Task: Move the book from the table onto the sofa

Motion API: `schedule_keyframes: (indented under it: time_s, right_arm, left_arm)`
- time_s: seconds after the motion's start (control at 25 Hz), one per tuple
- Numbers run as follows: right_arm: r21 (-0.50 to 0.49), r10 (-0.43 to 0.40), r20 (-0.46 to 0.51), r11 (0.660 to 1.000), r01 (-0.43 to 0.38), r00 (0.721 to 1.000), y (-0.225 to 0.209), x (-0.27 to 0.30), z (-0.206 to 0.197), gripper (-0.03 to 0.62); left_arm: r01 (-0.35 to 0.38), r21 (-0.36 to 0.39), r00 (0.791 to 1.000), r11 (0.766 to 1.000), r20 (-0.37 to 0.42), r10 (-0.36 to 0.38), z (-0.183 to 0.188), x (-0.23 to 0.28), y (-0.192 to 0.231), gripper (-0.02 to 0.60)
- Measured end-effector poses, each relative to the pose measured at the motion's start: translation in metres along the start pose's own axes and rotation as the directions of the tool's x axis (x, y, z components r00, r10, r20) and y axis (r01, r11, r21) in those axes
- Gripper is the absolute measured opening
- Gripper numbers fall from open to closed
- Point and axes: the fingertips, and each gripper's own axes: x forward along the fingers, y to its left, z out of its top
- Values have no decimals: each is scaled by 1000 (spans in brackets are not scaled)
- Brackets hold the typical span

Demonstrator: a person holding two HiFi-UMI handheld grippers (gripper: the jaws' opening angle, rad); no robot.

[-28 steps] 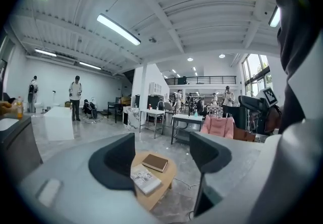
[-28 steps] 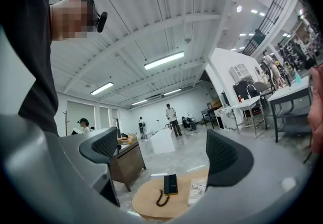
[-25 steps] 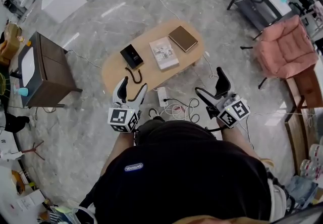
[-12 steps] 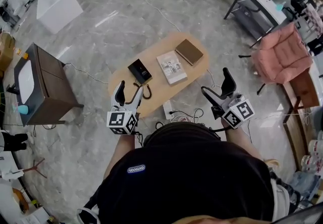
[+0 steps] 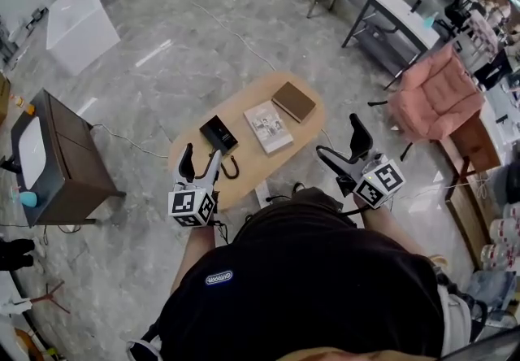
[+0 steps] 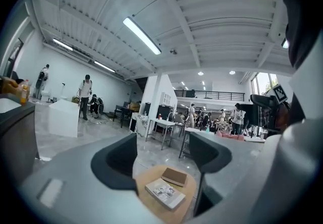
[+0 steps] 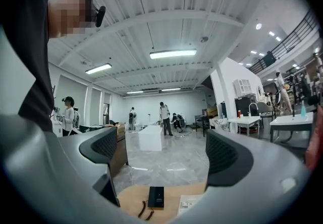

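Observation:
Two books lie on the oval wooden table [image 5: 191, 152]: a pale picture-covered book [image 5: 268, 126] in the middle and a brown book [image 5: 293, 101] beyond it. My left gripper [image 5: 201, 158] hangs open and empty over the table's near edge. In the left gripper view both the pale book [image 6: 165, 192] and the brown book [image 6: 174, 176] show between the open left gripper [image 6: 161, 160] jaws. My right gripper [image 5: 340, 140] stands open and empty off the table's right end. The pink sofa [image 5: 435, 95] is to the right.
A black flat device [image 5: 218, 132] with a looped cord [image 5: 229, 167] lies on the table's left part, the same black device [image 7: 156, 197] showing in the right gripper view. A dark cabinet [image 5: 57, 156] stands left, a white box [image 5: 77, 18] far left, grey desks [image 5: 390, 18] behind. People stand far off.
The table has drawn nearer to both grippers, and the left gripper now reaches over its near edge. Both grippers stayed open and empty. The books have not moved.

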Motion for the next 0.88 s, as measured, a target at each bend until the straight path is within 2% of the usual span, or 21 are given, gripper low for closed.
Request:
schedule_keyframes:
  time_s: [0.2,0.44,0.68,0.88]
  right_arm:
    - [-12,23,5,1000,-23,1000,1,8,5,558]
    - [-8,50,14,999,-50,999,-7,23,1,557]
    - [28,81,13,996,-81,997,-31,44,-13,555]
    - [48,119,21,992,-120,993,-71,66,-24,555]
  left_arm:
    - [-10,21,1000,1000,18,9,7,-3,-1,334]
    - [-16,54,1000,998,-4,17,3,3,-3,334]
    - [-39,83,999,996,-29,42,0,24,-4,334]
    - [-67,106,996,992,-52,73,-5,63,-7,334]
